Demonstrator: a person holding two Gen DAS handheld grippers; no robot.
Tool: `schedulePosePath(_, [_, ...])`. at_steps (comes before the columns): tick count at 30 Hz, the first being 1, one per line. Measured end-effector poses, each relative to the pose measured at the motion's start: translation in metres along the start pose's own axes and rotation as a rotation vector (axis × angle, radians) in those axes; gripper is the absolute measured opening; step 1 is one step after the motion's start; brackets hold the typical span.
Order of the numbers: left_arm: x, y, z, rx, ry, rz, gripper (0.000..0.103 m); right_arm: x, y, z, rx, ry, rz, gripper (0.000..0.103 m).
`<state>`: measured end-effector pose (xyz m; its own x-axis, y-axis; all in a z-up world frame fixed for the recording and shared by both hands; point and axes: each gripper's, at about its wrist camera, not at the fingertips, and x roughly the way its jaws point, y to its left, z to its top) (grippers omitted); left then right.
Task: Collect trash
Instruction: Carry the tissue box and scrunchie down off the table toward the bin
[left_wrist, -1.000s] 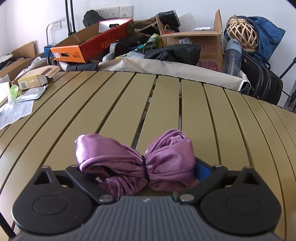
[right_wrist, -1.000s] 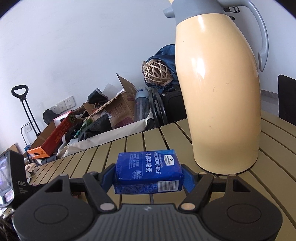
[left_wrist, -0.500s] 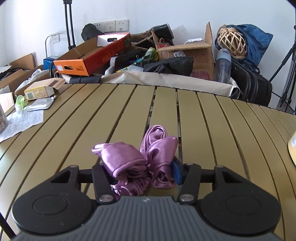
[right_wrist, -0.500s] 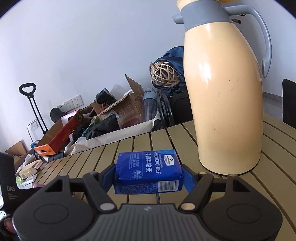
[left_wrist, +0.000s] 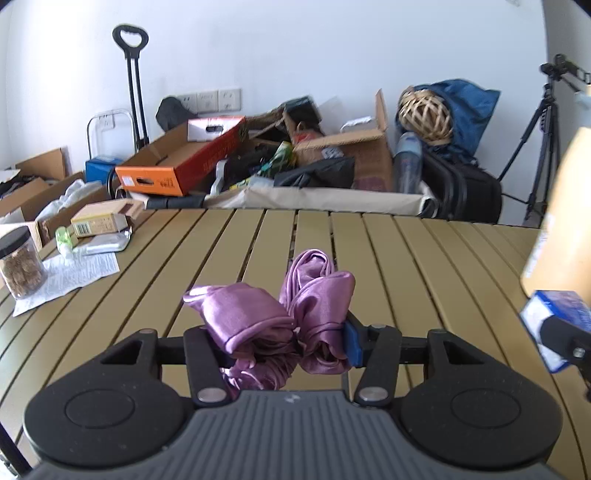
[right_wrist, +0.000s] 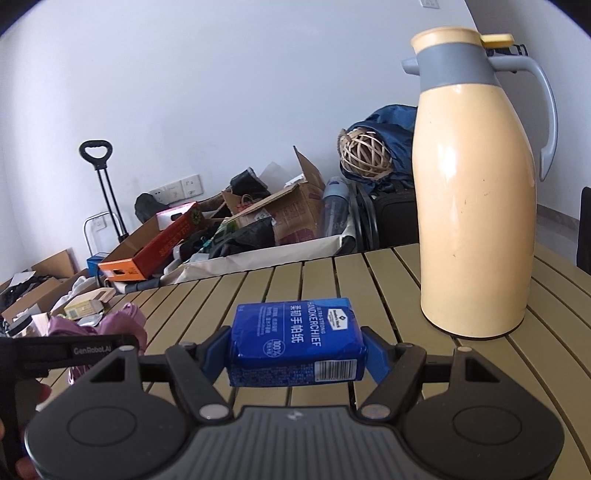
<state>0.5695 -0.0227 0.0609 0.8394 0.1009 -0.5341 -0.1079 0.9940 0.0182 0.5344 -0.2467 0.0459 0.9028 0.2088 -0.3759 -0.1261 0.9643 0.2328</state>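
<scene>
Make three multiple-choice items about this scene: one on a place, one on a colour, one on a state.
1. Where does the tall cream thermos jug stand?
A. on the slatted table
B. on the floor
C. in a carton

2. What colour is the tissue pack in the right claw?
A. red
B. blue
C. white

3. How is the left claw?
A. open and empty
B. shut on the shiny purple cloth
C. shut on a jar

Answers: 1 A, its base rests on the slats; 2 B, the wrapper is blue; 3 B, the cloth is bunched between the pads.
</scene>
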Motion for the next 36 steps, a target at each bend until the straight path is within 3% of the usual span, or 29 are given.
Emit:
schedulePosePath(9, [-0.064, 0.007, -0.021, 0.006, -0.042, -0.03, 0.053, -0.054, 0.012, -0.013, -0.036, -0.056, 0.033, 0.072])
schedulePosePath(23, [-0.149, 0.023, -0.08, 0.04, -0.062, -0.05, 0.053, -0.147, 0.029, -0.063, -0.096, -0.084, 0.087, 0.072])
schedulePosePath(36, [-0.208, 0.041, -0.142, 0.052, -0.05, -0.09, 0.053, -0.195, 0.045, -0.126, -0.145, 0.036, 0.108, 0.072])
